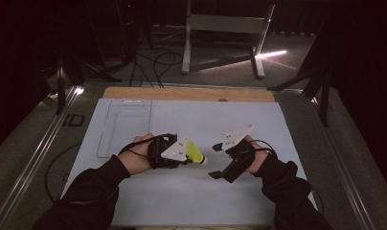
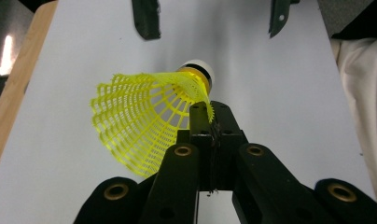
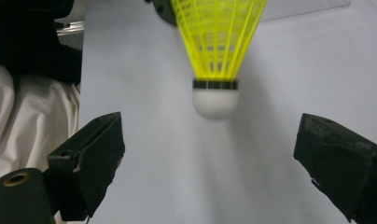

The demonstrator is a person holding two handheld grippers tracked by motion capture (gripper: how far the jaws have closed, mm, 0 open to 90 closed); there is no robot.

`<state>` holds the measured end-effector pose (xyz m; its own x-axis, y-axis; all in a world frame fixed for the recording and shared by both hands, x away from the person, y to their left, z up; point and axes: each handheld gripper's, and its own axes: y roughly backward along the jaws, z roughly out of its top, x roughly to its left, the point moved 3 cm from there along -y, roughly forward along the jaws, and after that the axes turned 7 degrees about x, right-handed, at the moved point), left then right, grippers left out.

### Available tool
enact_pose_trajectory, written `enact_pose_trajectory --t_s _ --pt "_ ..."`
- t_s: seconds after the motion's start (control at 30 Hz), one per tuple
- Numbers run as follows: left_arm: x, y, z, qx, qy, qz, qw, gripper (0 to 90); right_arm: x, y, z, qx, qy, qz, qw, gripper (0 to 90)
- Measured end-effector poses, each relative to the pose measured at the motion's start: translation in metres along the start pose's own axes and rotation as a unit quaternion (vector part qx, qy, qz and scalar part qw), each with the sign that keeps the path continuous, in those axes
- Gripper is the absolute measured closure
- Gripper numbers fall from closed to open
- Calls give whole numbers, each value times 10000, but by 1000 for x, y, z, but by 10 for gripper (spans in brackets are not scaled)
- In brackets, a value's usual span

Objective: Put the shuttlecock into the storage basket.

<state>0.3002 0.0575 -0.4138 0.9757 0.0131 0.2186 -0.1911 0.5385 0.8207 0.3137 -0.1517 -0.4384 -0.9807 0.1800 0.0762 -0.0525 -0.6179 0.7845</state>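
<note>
A yellow shuttlecock [image 1: 195,154] with a white cork tip [image 1: 201,160] is held above the white table mat [image 1: 191,196]. My left gripper [image 1: 189,159] is shut on the rim of its net skirt [image 2: 144,119], the cork [image 2: 199,71] pointing away from that camera. My right gripper [image 1: 215,160] stands open just right of it, jaws wide apart. In the right gripper view the cork [image 3: 215,99] hangs between and just beyond the two open fingertips [image 3: 100,149], not touching them. The right gripper's jaws also appear at the top of the left gripper view [image 2: 210,18].
A clear flat tray [image 1: 124,127] lies on the mat at the back left. The wooden table edge [image 1: 187,94] runs along the far side. Beyond it are floor cables [image 1: 153,67] and a white stand [image 1: 225,33]. Metal rails flank the table.
</note>
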Motion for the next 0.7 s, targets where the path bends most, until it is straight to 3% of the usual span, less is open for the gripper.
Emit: enact_pose_trajectory --t_s 0.3,0.7 --pt "10 19 -15 31 242 129 9996 900 1 9 -9 -176 -65 -191 9996 80" --pt "25 43 -42 281 666 306 9969 900 6 13 -25 -284 -191 -427 9985 80"
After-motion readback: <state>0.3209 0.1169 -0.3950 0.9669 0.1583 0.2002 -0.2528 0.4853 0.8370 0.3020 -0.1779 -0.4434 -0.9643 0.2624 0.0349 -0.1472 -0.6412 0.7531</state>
